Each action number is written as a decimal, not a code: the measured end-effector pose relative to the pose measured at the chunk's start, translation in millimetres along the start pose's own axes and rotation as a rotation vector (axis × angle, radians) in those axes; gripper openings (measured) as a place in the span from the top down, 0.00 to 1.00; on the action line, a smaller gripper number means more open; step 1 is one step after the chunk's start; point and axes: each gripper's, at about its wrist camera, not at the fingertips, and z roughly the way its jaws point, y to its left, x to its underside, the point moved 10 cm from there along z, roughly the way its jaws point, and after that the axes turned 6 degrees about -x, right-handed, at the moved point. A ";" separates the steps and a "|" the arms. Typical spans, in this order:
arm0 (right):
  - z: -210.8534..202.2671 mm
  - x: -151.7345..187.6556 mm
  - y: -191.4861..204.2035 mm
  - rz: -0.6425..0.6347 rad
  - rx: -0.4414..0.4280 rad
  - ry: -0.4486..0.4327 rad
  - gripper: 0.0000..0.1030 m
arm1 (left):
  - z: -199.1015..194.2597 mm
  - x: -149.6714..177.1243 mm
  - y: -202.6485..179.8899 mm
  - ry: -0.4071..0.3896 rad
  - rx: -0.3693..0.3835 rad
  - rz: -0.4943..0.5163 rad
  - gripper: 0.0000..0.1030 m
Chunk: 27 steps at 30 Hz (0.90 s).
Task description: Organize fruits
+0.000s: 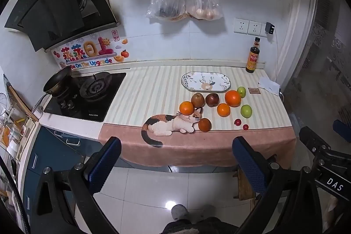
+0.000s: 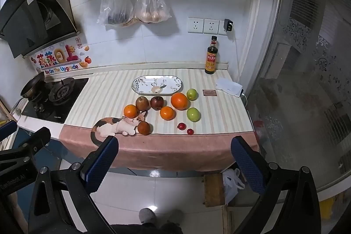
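Several fruits lie loose on the striped counter cloth [image 1: 153,89]: a large orange [image 1: 232,98] [image 2: 179,101], two smaller oranges [image 1: 186,108] [image 1: 223,109], a red apple [image 1: 212,99], a brown pear [image 1: 197,100], two green apples [image 1: 246,111] [image 1: 241,91], a brown round fruit [image 1: 204,124] and two small red fruits [image 1: 237,122]. An oval patterned plate [image 1: 205,81] [image 2: 156,84] stands behind them, with nothing on it. My left gripper [image 1: 175,159] and right gripper [image 2: 175,161] are both open and empty, held above the floor in front of the counter edge.
A gas hob [image 1: 87,95] with a pan [image 1: 58,80] is on the left. A dark sauce bottle [image 1: 252,58] stands at the back right, with a white cloth [image 1: 268,84] and a small card [image 1: 254,90] near it. Bags [image 1: 184,1] and scissors hang on the wall. A wooden stool [image 2: 214,190] stands on the floor.
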 end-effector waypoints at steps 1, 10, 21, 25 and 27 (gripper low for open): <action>0.5 0.1 -0.3 -0.003 0.003 0.006 0.00 | 0.0 0.0 -0.3 0.000 0.000 0.000 0.00; 4.7 -2.6 2.7 -0.004 0.004 0.011 0.00 | 3.0 0.8 -4.8 0.001 0.002 0.001 0.00; 3.2 -4.0 -0.6 0.004 -0.004 0.006 0.00 | 2.1 -1.1 -6.1 -0.002 0.000 0.002 0.00; 2.8 -4.2 -0.7 0.005 -0.005 0.006 0.00 | 0.9 -7.6 -4.6 -0.007 0.000 -0.004 0.00; 2.6 -4.3 -0.9 0.006 -0.007 0.005 0.00 | -0.5 -7.7 -2.9 -0.009 0.002 -0.005 0.00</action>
